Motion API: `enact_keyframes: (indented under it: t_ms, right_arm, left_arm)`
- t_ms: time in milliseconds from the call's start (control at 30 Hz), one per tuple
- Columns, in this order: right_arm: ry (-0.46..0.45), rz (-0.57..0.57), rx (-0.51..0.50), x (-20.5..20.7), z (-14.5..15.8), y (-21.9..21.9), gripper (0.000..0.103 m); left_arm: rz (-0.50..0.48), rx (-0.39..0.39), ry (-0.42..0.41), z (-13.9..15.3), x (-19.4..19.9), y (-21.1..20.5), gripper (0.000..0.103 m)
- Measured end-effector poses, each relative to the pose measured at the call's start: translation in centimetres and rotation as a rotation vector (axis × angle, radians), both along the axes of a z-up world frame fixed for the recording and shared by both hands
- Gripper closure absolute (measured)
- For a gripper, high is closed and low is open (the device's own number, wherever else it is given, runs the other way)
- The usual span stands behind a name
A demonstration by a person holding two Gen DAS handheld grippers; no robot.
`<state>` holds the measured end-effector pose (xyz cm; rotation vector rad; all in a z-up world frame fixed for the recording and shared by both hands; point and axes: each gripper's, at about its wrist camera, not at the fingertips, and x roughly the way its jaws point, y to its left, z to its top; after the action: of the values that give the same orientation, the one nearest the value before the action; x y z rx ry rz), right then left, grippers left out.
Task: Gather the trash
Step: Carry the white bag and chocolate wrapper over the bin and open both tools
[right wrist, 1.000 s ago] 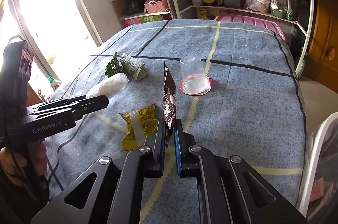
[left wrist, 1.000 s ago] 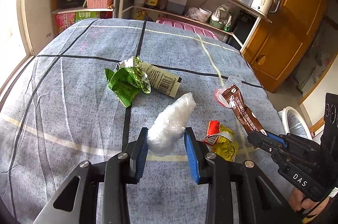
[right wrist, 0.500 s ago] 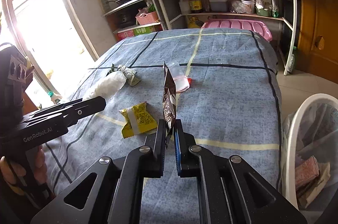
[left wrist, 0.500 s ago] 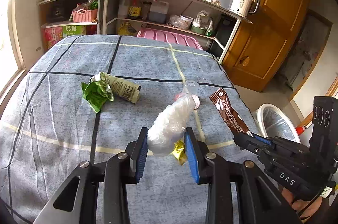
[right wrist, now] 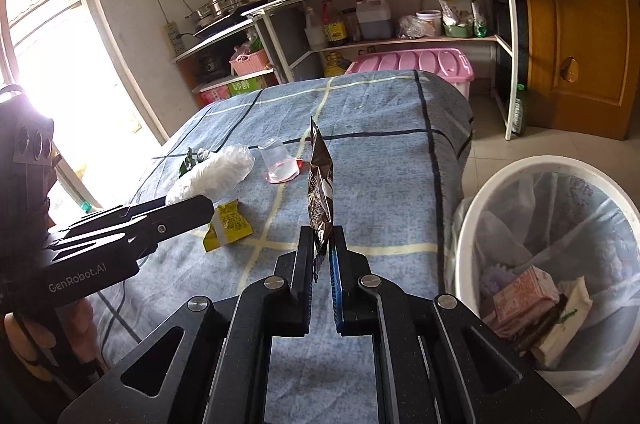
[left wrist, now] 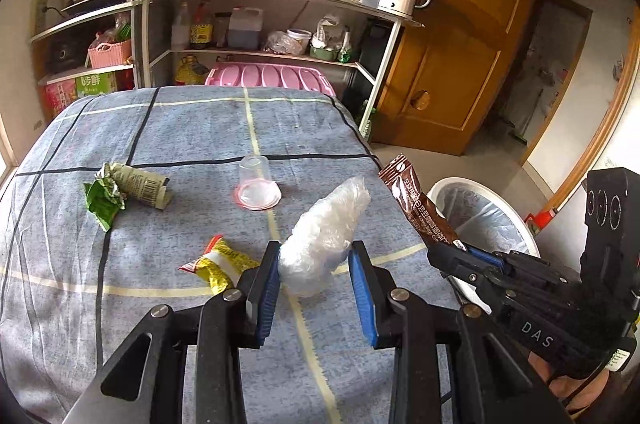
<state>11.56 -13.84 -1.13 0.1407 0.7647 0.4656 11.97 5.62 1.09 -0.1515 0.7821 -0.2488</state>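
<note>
Left claw [left wrist: 314, 270] grips a crumpled clear plastic wad [left wrist: 324, 236], lifted above the tabletop [left wrist: 180, 128]. Right claw [right wrist: 322, 252] pinches a brown sachet [right wrist: 320, 184] upright; its lower end is hidden between the pads. White lined bin [right wrist: 480, 200] at right beside the tabletop, paper scraps inside, far rim cut off. On the cloth: yellow wrapper [left wrist: 218, 262], partly hidden behind the left claw; upturned clear cup [left wrist: 256, 180]; green wrapper [left wrist: 120, 188] far left, print unreadable.
</note>
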Motion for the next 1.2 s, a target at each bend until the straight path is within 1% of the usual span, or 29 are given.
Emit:
enact_keyframes:
  t_ms: [367, 533, 667, 833, 1133, 1167, 1200]
  right_arm:
    - [-0.004, -0.173, -0.013, -1.3, 0.6, -8.0, 0.095]
    - [0.017, -0.233, -0.026, -1.6, 0.1, -10.8, 0.095]
    - [0.029, -0.272, -0.034, -1.8, -0.4, -12.4, 0.095]
    - [0.065, -0.320, -0.048, -2.0, -1.3, -14.4, 0.095]
    - [0.129, -0.374, -0.065, -1.3, -2.9, -16.8, 0.095]
    - [0.138, -0.378, -0.067, -1.2, -3.1, -16.9, 0.094]
    - [0.144, -0.383, -0.074, -1.1, -3.3, -17.0, 0.094]
  left_arm:
    - [-0.141, 0.002, -0.006, 0.3, 1.2, -7.5, 0.069]
    - [-0.208, -0.005, 0.003, 0.0, 1.7, -11.0, 0.069]
    - [-0.252, -0.009, 0.026, -0.6, 2.4, -13.6, 0.069]
    - [-0.305, 0.007, 0.056, -1.7, 2.8, -16.5, 0.069]
    - [-0.352, 0.008, 0.120, -3.9, 4.0, -19.5, 0.068]
    - [-0.353, 0.012, 0.127, -4.1, 4.1, -19.7, 0.068]
    - [-0.354, 0.023, 0.127, -4.2, 4.2, -19.9, 0.065]
